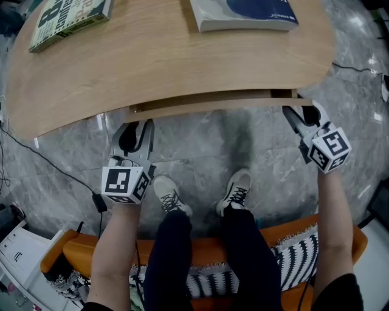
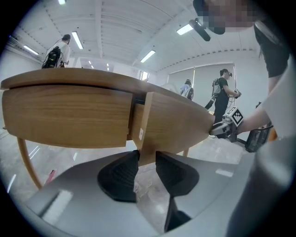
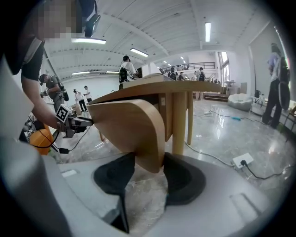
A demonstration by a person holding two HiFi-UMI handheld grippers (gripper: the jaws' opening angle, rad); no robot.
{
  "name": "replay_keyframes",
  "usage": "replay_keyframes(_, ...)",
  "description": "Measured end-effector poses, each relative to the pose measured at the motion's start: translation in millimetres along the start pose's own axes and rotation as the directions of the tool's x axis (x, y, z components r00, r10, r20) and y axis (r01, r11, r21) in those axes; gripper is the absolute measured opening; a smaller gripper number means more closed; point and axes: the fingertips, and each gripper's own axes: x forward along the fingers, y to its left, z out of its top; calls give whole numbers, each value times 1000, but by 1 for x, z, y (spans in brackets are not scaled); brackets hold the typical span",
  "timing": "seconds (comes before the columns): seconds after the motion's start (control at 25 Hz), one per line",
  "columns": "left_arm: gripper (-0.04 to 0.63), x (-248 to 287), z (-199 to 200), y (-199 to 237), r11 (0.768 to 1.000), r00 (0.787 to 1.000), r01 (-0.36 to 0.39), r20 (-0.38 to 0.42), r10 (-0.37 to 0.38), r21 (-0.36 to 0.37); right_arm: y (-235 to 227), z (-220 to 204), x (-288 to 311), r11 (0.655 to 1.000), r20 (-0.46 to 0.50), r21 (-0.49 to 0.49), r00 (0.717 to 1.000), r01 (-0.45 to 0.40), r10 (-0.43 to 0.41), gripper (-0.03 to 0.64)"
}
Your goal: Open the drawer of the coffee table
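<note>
**A:** What do you see at the left?

**B:** At the far left corner of the counter (image 1: 170, 61) lies a green book (image 1: 67, 18), cut by the picture edge. Below it my left claw (image 1: 137, 129) is clenched on the left end of the drawer (image 1: 213, 104). In the left gripper view the thin lower edge of the wooden front (image 2: 180, 120) stands between the dark pads (image 2: 122, 173), and both press on it.

**A:** And where is the drawer itself?

**B:** Just under the near edge of the counter. Its curved front stands a little out from that edge, toward my knees. Under it are my two shoes (image 1: 172, 195) on the grey floor (image 1: 200, 140).

**A:** And to the right?

**B:** On the counter lies a white and blue book (image 1: 243, 13). Further right, my right claw (image 1: 302, 115) grasps the right end of the same front. In the right gripper view the rounded wooden corner (image 3: 127, 122) sits between the jaws, and they touch it on both sides.
</note>
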Motion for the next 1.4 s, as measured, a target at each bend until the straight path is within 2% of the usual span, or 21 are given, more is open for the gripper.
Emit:
replay_keyframes(0.76,98,-46,-23,-25,998,1000,-9,-22,8,-56,35,-32,-40,997,30,67,999,39,-41,187)
replay_keyframes(1.4,98,-84,-44,-48,996,998,-37,-63,32,-87,64,-61,-71,996,8,79,999,45,-46,187)
